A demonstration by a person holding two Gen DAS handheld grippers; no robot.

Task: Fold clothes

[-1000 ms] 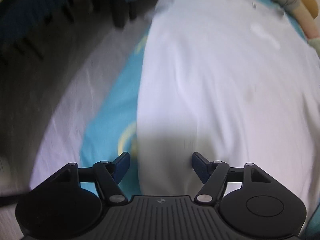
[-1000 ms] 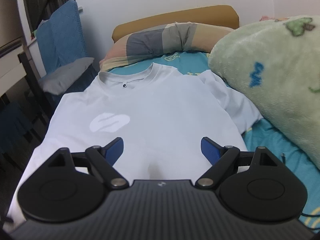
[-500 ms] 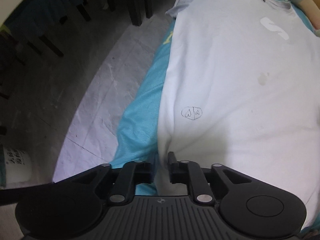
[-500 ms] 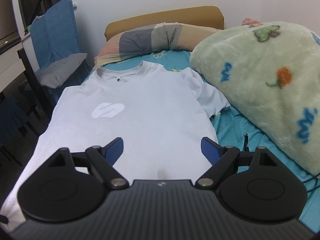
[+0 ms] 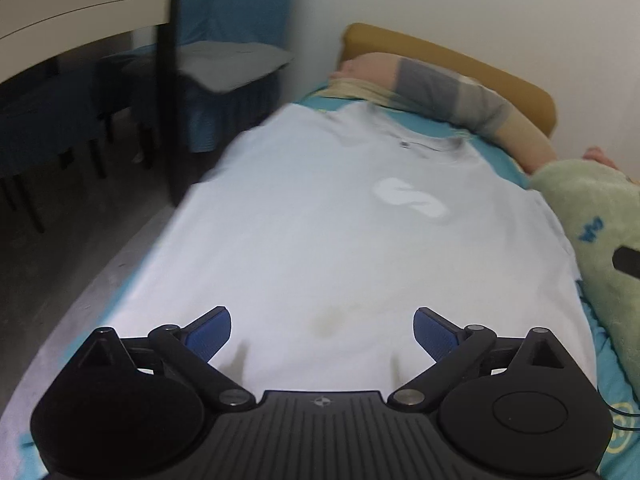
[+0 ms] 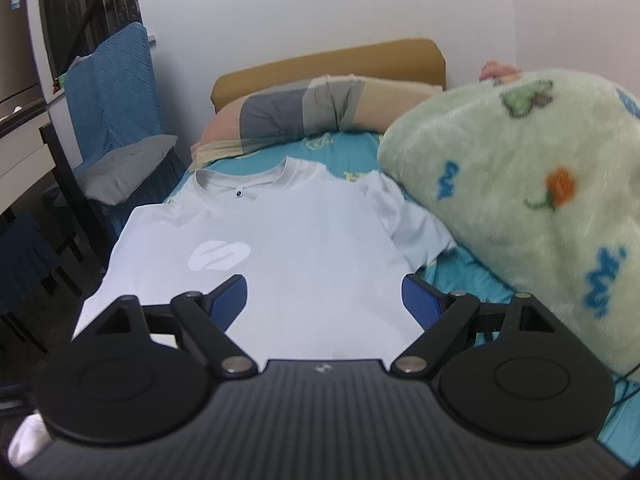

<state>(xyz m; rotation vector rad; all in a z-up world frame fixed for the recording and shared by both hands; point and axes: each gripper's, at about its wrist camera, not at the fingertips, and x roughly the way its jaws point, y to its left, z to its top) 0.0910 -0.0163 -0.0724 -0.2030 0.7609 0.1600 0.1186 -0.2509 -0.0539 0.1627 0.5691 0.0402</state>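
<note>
White T-shirt [image 6: 280,264] flat on bed [image 6: 460,276], collar toward pillow [image 6: 304,116], long axis along bed. Left hem at bed edge, floor beyond; green blanket [image 6: 520,208] crowds right sleeve. White chest logo, no readable text. Left tongs [image 5: 322,330] opening, nothing between. Right tongs [image 6: 324,298] spread wide, empty.

White swoosh logo on T-shirt [image 6: 256,264]; no legible text.
</note>
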